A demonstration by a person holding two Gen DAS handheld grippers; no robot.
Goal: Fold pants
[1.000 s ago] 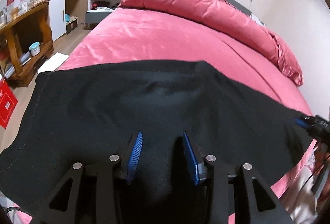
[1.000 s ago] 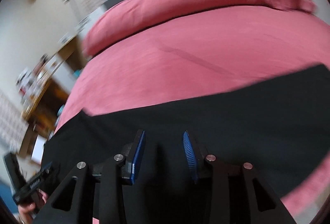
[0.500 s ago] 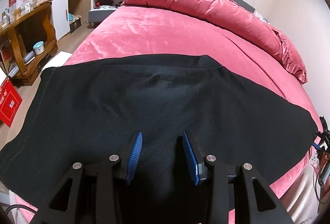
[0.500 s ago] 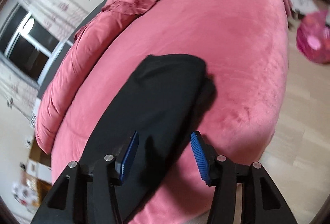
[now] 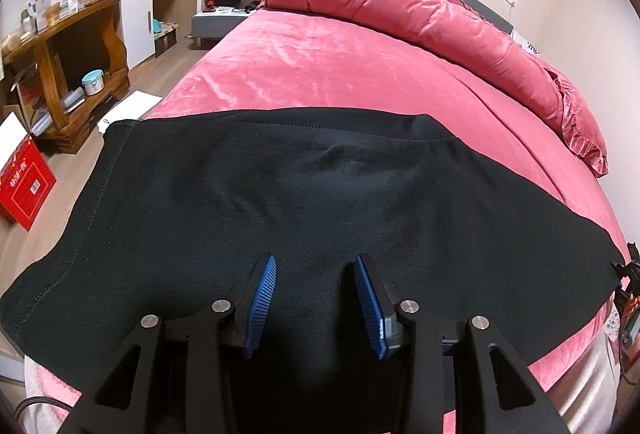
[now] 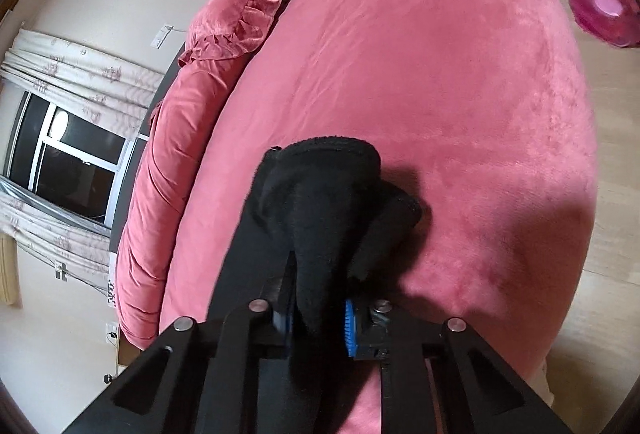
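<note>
Black pants (image 5: 280, 186) lie spread flat across the near end of a pink bed (image 5: 340, 66). My left gripper (image 5: 316, 266) hovers low over their middle, its blue pads apart and only flat cloth showing beneath them. In the right wrist view, one end of the pants (image 6: 320, 186) is bunched into a lump that rises between the blue pads. My right gripper (image 6: 318, 310) is closing on that lump, and the pads press into it. The same gripper shows small at the right end of the pants (image 5: 628, 274) in the left wrist view.
A rolled pink duvet (image 5: 400, 6) and a frilled pillow (image 6: 256, 10) lie along the head of the bed. A wooden shelf unit (image 5: 72, 46) and a red box (image 5: 24, 178) stand on the floor to the left. A pink bag (image 6: 600, 2) sits on the floor beyond the bed's right side.
My right gripper swung over to the right end of the pants, rolled, and closed on the cloth, which now bunches up between its pads. The left gripper has stayed put.
</note>
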